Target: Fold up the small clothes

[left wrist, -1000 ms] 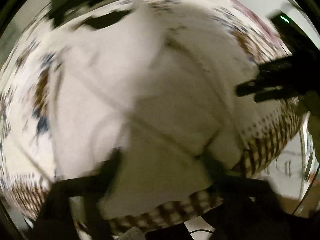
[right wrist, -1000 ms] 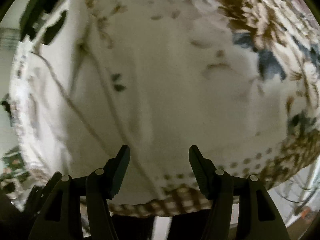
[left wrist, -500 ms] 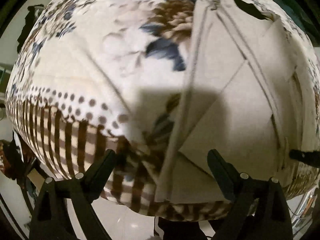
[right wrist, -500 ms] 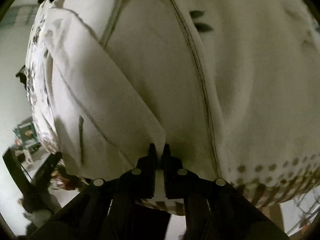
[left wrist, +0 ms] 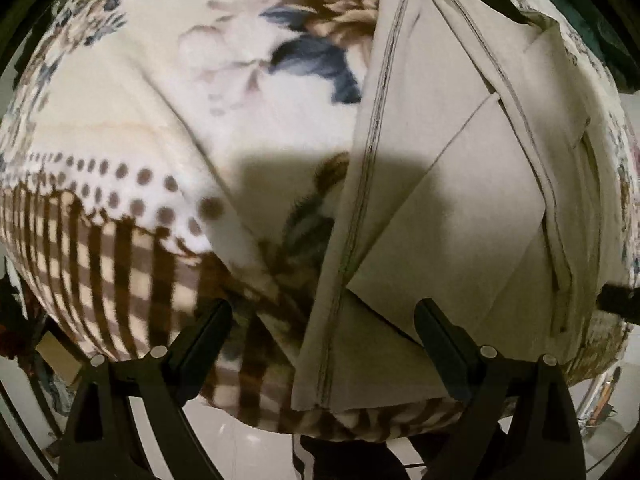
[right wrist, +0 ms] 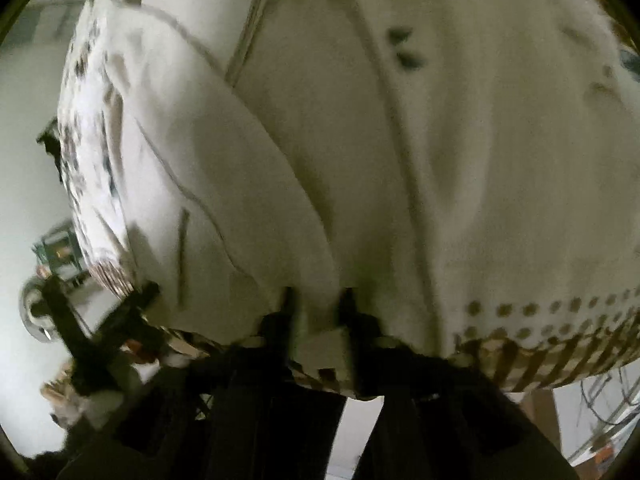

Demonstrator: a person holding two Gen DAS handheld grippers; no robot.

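beige garment lies part-folded between two pairs of tongs

left wrist view: the left tongs point(left wrist: 322, 332) hover with their fingers spread wide and nothing between them. just ahead of them, and running off to their right, the beige garment point(left wrist: 472, 184) lies on a floral blanket point(left wrist: 132, 128), one panel turned over the rest in a diagonal fold and a stitched seam running from the far edge down to the near hem. the hem sits between the two fingers point(left wrist: 202, 334), close to the right one. a shadow falls across the cloth ahead of the tongs. to the left of the tongs the blanket shows brown dots and a checked border.

right wrist view, blurred: the right tongs point(right wrist: 318, 304) stand drawn close together on the near edge of the same garment point(right wrist: 248, 184), with a narrow strip of cloth between the tips. a rounded flap of fabric rises directly ahead of them and to their left. the blanket's point(right wrist: 552, 320) dotted, checked border lies to their right.
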